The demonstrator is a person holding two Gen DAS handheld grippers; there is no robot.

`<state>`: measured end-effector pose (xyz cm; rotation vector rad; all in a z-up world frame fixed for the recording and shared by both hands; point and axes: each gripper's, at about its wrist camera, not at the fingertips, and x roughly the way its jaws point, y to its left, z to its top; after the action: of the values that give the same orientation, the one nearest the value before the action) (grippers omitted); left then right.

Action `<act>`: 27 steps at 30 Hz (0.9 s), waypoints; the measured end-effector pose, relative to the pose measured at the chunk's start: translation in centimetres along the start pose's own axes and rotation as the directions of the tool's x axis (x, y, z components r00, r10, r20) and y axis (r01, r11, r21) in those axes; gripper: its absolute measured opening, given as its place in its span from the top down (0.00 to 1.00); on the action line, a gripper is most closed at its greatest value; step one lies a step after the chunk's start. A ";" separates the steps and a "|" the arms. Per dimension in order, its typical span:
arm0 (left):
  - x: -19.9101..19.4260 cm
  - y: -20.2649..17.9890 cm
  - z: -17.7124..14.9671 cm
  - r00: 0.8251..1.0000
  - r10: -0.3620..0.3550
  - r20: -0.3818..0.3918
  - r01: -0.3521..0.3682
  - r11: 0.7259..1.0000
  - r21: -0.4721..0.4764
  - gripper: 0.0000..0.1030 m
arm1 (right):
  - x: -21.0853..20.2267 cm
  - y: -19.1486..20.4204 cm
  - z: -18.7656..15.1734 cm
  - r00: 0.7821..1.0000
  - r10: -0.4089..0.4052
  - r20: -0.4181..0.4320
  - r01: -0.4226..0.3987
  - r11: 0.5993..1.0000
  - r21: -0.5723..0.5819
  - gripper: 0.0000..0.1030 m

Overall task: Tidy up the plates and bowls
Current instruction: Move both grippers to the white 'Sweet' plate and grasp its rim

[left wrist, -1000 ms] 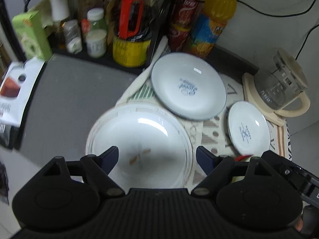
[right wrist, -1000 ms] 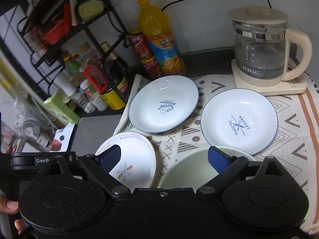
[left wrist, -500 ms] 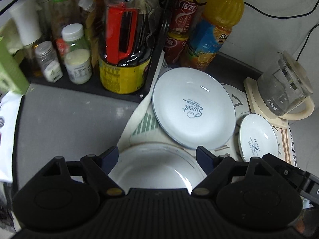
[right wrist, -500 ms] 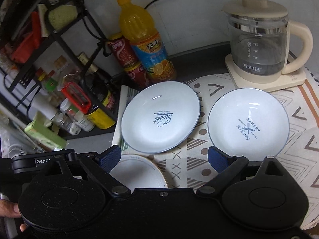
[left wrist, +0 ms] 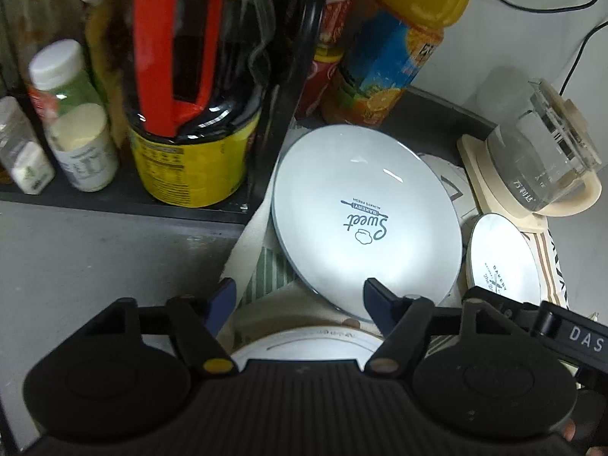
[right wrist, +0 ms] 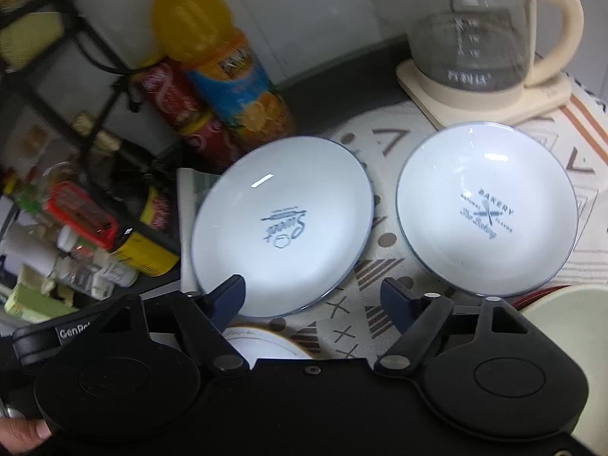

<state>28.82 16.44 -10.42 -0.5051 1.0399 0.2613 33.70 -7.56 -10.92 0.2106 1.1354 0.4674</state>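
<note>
Nothing stacked yet: "Sweet" plate (right wrist: 283, 224) and "Bakery" plate (right wrist: 488, 211) lie apart before the kettle (right wrist: 478, 30); left gripper (left wrist: 300, 300) and right gripper (right wrist: 313, 292), both narrowing, spread, empty.

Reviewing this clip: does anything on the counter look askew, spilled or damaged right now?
Only one oddity: the Sweet plate sits half off the patterned cloth, its far edge crowding the orange juice bottle. The Bakery plate lies flat on the cloth. No spill or damage is visible.
</note>
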 end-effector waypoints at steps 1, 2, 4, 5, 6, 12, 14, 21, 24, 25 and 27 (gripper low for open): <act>0.5 0.1 0.1 1.000 -0.003 -0.008 0.003 1.000 -0.002 0.34 | 0.4 0.0 0.1 1.000 -0.005 -0.005 0.005 1.000 0.006 0.32; 1.0 0.0 0.2 1.000 -0.004 -0.016 0.004 1.000 0.000 0.35 | 0.8 0.1 0.2 1.000 -0.015 -0.007 0.015 1.000 0.009 0.33; 2.1 0.0 0.4 0.999 0.000 -0.034 0.000 1.000 0.009 0.41 | 1.6 0.0 0.3 0.999 -0.038 -0.010 0.038 0.999 0.020 0.33; 2.8 0.0 0.5 0.999 0.003 -0.043 -0.002 1.000 0.013 0.42 | 1.9 -0.2 0.4 0.999 -0.044 -0.012 0.044 0.999 0.032 0.34; 3.2 -0.1 0.4 0.999 0.004 -0.053 -0.003 1.000 0.018 0.45 | 2.2 -0.3 0.5 0.999 -0.047 -0.015 0.048 0.998 0.043 0.34; 5.4 0.5 0.6 0.996 -0.023 -0.085 0.023 1.000 -0.001 0.54 | 3.9 -0.7 0.7 0.995 -0.085 -0.043 0.088 0.993 0.074 0.36; 5.8 0.6 0.7 0.996 -0.033 -0.086 0.032 0.999 -0.011 0.58 | 4.6 -0.7 0.6 0.994 -0.089 -0.063 0.093 0.993 0.075 0.38; 6.8 0.9 0.6 0.995 -0.058 -0.076 0.055 0.997 -0.044 0.65 | 6.9 -0.2 0.6 0.990 -0.103 -0.100 0.111 0.991 0.073 0.47; 6.9 1.0 0.7 0.995 -0.073 -0.064 0.070 0.996 -0.055 0.68 | 7.9 -0.2 0.6 0.990 -0.081 -0.112 0.092 0.991 0.095 0.56; 7.0 1.1 0.8 0.995 -0.079 -0.063 0.075 0.995 -0.064 0.70 | 8.2 -0.3 0.5 0.991 -0.071 -0.113 0.083 0.991 0.104 0.57; 7.1 1.3 1.0 0.995 -0.083 -0.058 0.078 0.994 -0.081 0.72 | 8.7 -0.4 0.3 0.992 -0.065 -0.108 0.077 0.990 0.118 0.59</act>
<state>32.44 17.85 -16.53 -0.6286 1.0696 0.2166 37.06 -3.89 -18.08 0.2540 1.2704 0.3489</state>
